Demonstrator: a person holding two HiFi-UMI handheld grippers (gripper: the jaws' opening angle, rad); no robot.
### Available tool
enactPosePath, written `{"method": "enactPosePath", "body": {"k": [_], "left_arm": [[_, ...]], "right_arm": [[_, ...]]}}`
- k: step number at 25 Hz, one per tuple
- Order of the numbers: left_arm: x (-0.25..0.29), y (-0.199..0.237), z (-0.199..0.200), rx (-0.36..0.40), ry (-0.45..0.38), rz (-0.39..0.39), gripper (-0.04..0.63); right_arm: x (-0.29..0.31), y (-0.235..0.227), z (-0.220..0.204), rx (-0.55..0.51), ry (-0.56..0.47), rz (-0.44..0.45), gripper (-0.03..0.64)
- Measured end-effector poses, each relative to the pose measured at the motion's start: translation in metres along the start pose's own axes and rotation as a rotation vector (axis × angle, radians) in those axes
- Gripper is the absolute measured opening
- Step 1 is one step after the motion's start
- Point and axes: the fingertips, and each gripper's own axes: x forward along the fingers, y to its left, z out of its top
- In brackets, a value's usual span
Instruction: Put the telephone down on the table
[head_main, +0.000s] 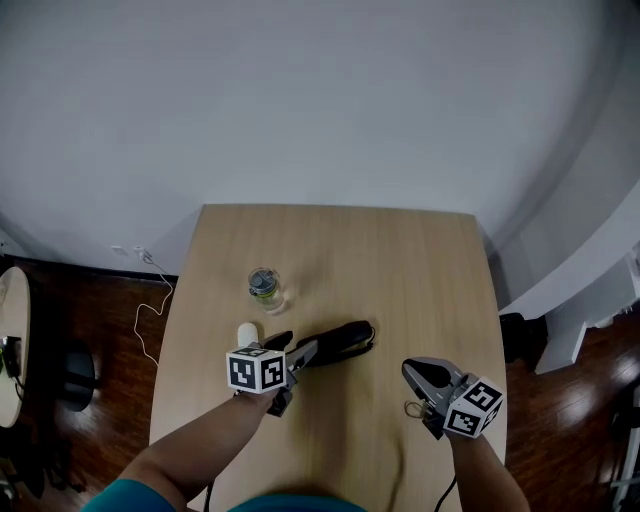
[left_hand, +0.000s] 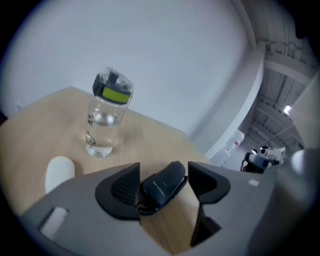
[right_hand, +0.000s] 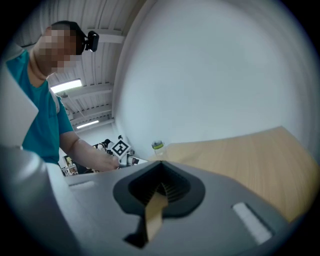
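So the telephone (head_main: 345, 340) is a black handset and it's lying flat on the wooden table (head_main: 400, 250), roughly in the middle of the near half, long side running left-right in the head view; there's a bit of coiled cord (left_hand: 144, 210) at the end nearest the left gripper.

Left gripper (head_main: 293, 348) is down low at the handset's left end with its jaws wide apart; the left gripper view shows the phone sitting right between them, with a clear strip of table between the phone and the right-hand jaw; on the other side the phone is right up against the pad, can't tell if it's actually touching. Either way it isn't squeezing anything.

Right gripper (head_main: 408, 370) is off to the right of the phone, apart from it, tips pointing toward the middle of the table; its own view shows the two pads closed against each other with nothing between them, just a sliver of wood showing below.

Other stuff: a clear water bottle (head_main: 264, 287) with a green band on the cap stands upright behind the left gripper, and a small white rounded thing (head_main: 247, 333) lies on the table just left of that gripper, near the bottle.
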Motion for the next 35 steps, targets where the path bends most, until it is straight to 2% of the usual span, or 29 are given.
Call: {"method": "enactPosePath", "body": {"k": [6,10,13,18,25,32,35], "left_arm": [[-0.056,-0.026,0.001,0.115,-0.090,-0.026,0.146],[-0.101,-0.039,0.009,0.245,-0.187,0.018,0.006],[-0.130,-0.051,0.010,0.299,-0.235,0.027,0.006],[-0.171,-0.064,0.007,0.291,-0.284,0.001,0.005],[-0.249,-0.073,-0.005,0.247,-0.294,-0.100,0.006],[-0.343,-0.092,-0.011,0.308,-0.298,-0.249,0.005],[-0.376,-0.100,-0.017,0.344,-0.290,-0.275,0.005]], "right_arm": [[-0.023,0.005,0.005,-0.018,-0.017,-0.018,0.002],[-0.031,0.001,0.011,-0.037,-0.034,-0.041,0.002],[-0.039,-0.001,0.010,-0.042,-0.042,-0.070,0.002],[-0.047,0.022,0.012,-0.056,-0.048,-0.092,0.002],[-0.051,0.103,0.012,-0.108,-0.055,-0.153,0.002],[-0.066,0.203,0.013,-0.104,-0.103,-0.242,0.002],[-0.080,0.238,0.016,-0.114,-0.118,-0.263,0.002]]}}
